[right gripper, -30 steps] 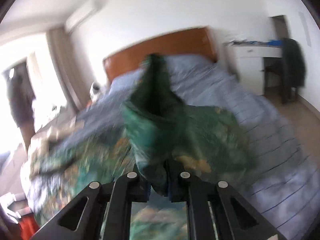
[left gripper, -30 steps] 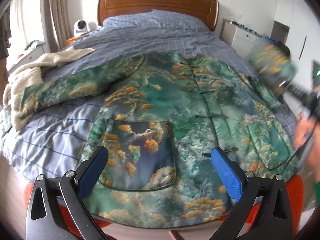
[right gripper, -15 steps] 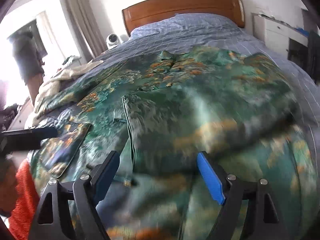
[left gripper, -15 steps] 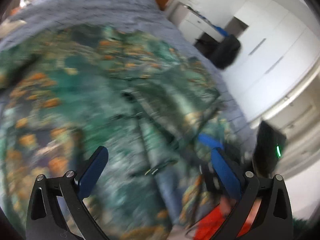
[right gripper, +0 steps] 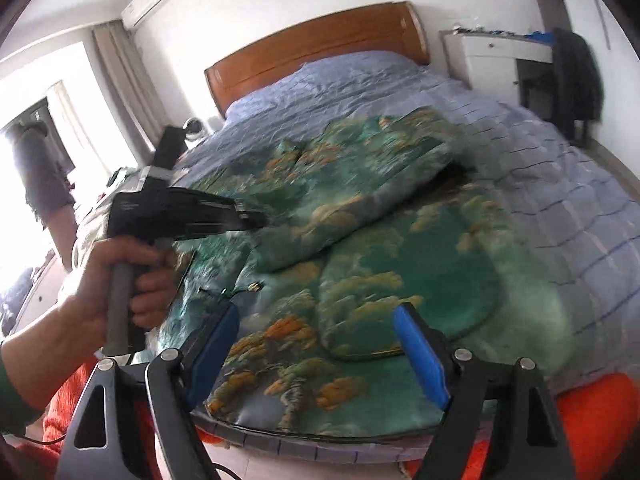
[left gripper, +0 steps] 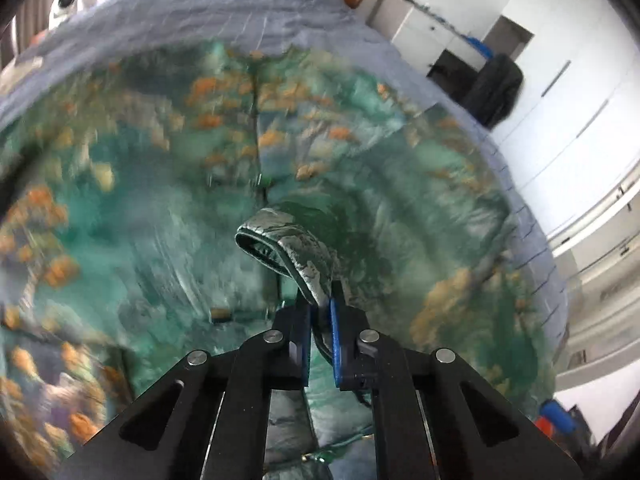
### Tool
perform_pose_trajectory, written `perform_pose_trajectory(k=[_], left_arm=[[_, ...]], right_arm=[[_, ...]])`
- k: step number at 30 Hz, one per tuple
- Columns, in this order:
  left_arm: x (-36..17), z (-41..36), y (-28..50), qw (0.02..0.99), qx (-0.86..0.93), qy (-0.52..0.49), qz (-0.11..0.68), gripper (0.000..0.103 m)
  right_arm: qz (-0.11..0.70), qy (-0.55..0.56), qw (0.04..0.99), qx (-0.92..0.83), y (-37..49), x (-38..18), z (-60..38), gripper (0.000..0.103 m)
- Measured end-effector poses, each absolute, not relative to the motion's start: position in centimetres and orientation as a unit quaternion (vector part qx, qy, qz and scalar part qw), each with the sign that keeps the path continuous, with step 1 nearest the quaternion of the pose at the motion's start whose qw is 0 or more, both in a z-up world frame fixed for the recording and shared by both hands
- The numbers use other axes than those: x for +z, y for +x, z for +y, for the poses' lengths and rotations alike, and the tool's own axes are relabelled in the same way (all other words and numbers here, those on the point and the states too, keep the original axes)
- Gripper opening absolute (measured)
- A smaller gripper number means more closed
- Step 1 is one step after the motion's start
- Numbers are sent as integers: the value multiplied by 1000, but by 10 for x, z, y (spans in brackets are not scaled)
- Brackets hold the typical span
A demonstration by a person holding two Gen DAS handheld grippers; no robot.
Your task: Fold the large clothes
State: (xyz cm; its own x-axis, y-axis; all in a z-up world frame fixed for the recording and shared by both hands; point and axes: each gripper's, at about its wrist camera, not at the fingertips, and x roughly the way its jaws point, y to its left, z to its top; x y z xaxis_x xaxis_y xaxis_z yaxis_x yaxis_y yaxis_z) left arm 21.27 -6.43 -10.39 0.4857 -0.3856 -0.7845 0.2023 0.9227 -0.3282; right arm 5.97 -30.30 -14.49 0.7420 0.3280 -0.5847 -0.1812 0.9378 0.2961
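Two hand-held grippers, roles swapped within the last second. Left hand-held gripper, wide apart a second ago and half a second ago, now clamped narrow on a rolled edge of the green printed jacket, probably the cuff of the folded-over right sleeve, though motion blur forbids certainty. Right hand-held gripper, pinched on a bunch of that same fabric a second ago, now spread wide and empty, hovering low over the hem at 6 o'clock. Jacket lying face up on the bed, collar toward the headboard at 12 o'clock, the right sleeve already laid across the chest from about 2 o'clock toward 8 o'clock. In the right wrist view, the left hand at 9 o'clock gripping its tool's handle, nose buried in the sleeve end. Meaning for the fold: sleeve handed across, first inward fold nearly placed; likely next, drawing that cuff flat and square along the centre placket. Left sleeve and the lengthwise halves apparently untouched, so an early stage.
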Motion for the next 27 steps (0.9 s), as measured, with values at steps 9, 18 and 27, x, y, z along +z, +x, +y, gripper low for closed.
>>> perform_pose_trajectory(k=[9, 18, 27], left_arm=[[-59, -2, 292, 894, -124, -94, 421, 6], [-121, 48, 303, 877, -72, -136, 454, 6], [-157, 60, 291, 873, -60, -155, 459, 10]], right_arm=[[288, 38, 952, 93, 136, -98, -340, 82], [339, 47, 935, 92, 308, -83, -362, 33], [357, 72, 926, 97, 440, -122, -331, 33]])
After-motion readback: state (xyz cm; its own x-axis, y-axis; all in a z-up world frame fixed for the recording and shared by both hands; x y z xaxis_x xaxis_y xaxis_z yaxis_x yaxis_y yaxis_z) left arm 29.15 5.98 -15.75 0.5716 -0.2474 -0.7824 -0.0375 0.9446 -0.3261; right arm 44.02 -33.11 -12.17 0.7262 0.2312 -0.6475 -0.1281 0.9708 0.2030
